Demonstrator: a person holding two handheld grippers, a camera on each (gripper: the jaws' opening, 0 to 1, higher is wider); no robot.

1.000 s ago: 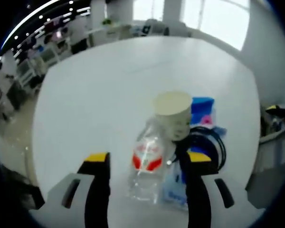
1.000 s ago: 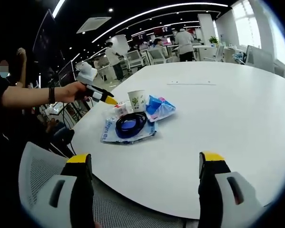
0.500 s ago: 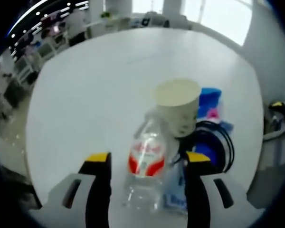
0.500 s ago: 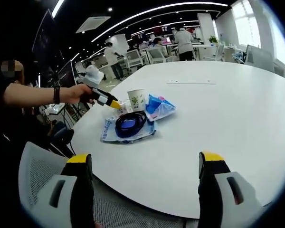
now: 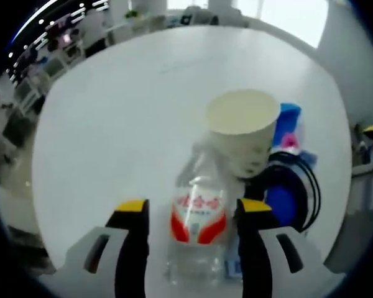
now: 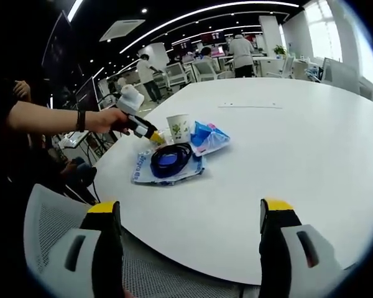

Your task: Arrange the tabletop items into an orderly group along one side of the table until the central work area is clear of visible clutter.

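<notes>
Water bottle (image 5: 198,233) between spread left claw (image 5: 193,214) jaws — paper cup (image 5: 242,130) just beyond, right claw (image 6: 189,214) spread

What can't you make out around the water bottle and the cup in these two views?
- Water bottle in the left gripper view: blurred, label unreadable; whether the left gripper touches it is unclear.
- In the right gripper view the bottle is too small, hidden behind the paper cup and the left gripper.
- Blue packet: print too small.
- Black cable coil: partly hidden by the cup.
</notes>
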